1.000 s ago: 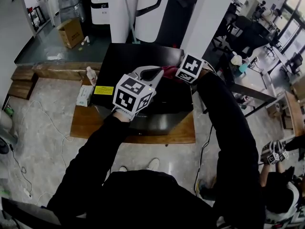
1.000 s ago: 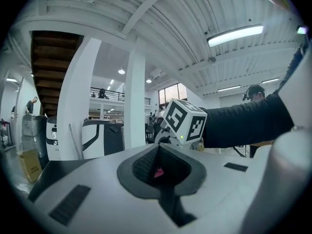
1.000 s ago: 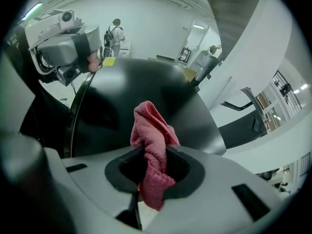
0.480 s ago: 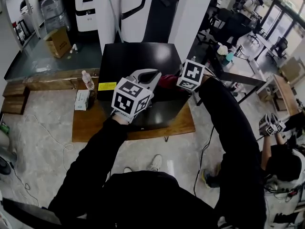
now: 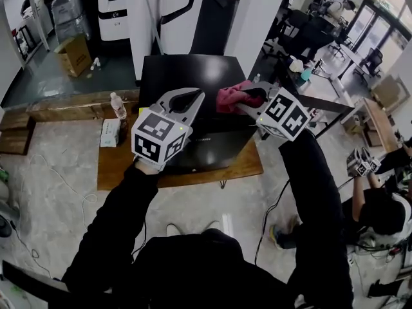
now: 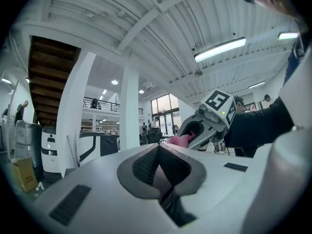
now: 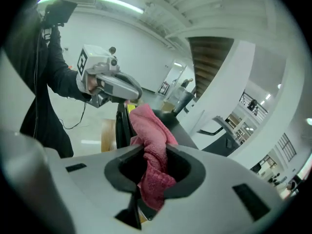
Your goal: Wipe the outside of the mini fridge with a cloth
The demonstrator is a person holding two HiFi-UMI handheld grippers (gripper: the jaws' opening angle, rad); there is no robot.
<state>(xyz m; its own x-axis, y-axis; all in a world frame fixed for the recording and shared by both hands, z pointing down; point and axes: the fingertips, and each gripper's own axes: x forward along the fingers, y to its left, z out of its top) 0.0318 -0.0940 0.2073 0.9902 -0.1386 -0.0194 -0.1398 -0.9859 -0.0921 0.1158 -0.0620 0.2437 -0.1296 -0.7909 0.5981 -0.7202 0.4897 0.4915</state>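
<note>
One pink cloth [image 7: 153, 145], bunched and nubbly, is pinched between the jaws of the right tongs [image 5: 252, 99]. Its loose end lies over the right side of the mini fridge [image 5: 187, 76], though I cannot tell whether it touches. The left tongs [image 5: 187, 98] are pressed together with nothing between them, above the front left of the glossy black top. The fridge stands on a wooden board [image 5: 116, 166] on the floor [image 5: 58, 172], with a water bottle [image 5: 118, 106] and a tissue pack [image 5: 110, 132] just beside it.
</note>
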